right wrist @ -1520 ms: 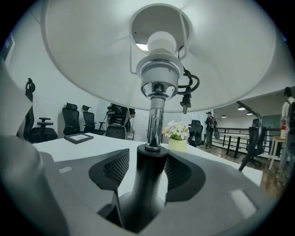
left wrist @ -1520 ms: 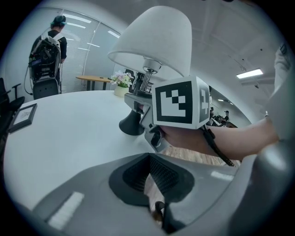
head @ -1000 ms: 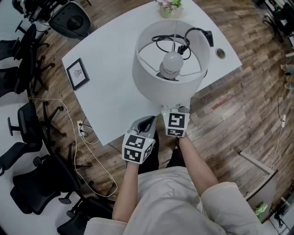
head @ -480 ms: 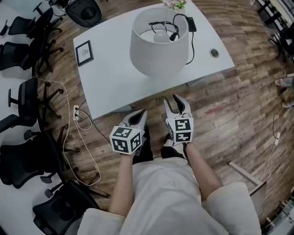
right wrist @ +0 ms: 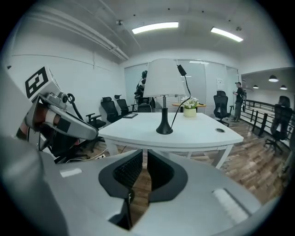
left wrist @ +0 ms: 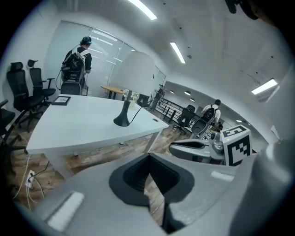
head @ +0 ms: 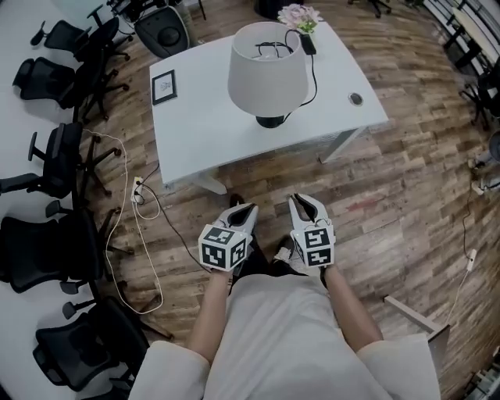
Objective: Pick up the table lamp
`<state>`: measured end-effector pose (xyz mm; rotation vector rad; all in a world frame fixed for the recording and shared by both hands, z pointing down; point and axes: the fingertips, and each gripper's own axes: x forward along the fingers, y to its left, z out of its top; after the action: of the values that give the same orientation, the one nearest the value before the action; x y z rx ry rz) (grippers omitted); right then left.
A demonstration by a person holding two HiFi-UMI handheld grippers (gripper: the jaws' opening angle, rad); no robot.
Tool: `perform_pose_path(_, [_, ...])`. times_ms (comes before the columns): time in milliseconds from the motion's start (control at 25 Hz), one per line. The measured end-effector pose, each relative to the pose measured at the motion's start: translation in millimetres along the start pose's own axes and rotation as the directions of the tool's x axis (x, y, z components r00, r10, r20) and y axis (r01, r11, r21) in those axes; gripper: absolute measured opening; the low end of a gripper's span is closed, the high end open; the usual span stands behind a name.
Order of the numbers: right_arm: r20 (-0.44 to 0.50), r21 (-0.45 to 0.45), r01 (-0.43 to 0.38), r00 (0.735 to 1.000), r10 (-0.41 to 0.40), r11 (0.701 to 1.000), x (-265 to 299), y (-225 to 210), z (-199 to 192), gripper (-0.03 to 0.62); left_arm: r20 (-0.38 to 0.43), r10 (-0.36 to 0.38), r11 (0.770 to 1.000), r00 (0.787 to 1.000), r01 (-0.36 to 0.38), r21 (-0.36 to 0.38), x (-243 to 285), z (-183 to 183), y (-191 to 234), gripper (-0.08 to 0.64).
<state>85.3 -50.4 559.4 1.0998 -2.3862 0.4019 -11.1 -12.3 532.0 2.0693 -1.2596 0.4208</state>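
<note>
Where the person stands on the brown wood-plank floor (head: 375, 195), both hand-held grippers hang side by side over it, short of the table. The left gripper (head: 248, 207) has its jaws clenched, meeting at the tips, with nothing in them. The right gripper (head: 301, 198) has just been closing: its jaws stand almost together, a thin slit shows between the black ribbed pads (right wrist: 129, 170), and nothing lies between them. Beyond both, well apart, stands the white curved-edge table (head: 203, 125). The table lamp (head: 267, 70), with a white tapered shade and a black foot, stands upright near the table's middle, untouched, and a black cable (head: 313, 74) hangs down the shade's right side. A small black-framed picture (head: 164, 87) lies to its left. Pink flowers (head: 299, 16) stand at the far edge.
</note>
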Motion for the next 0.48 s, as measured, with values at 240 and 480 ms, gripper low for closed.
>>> perform_pose_path(240, [-0.013, -0.021, -0.042, 0.999, 0.042, 0.999, -21, 19, -15, 0.028, 0.048, 0.021, 0.998, 0.999, -0.018, -0.067, -11, -12, -17, 0.0])
perform_pose_path(480, [-0.008, -0.043, -0.065, 0.998, 0.065, 0.997, -29, 23, -16, 0.028, 0.014, 0.04, 0.999, 0.999, -0.04, 0.024, -7, -15, -36, 0.002])
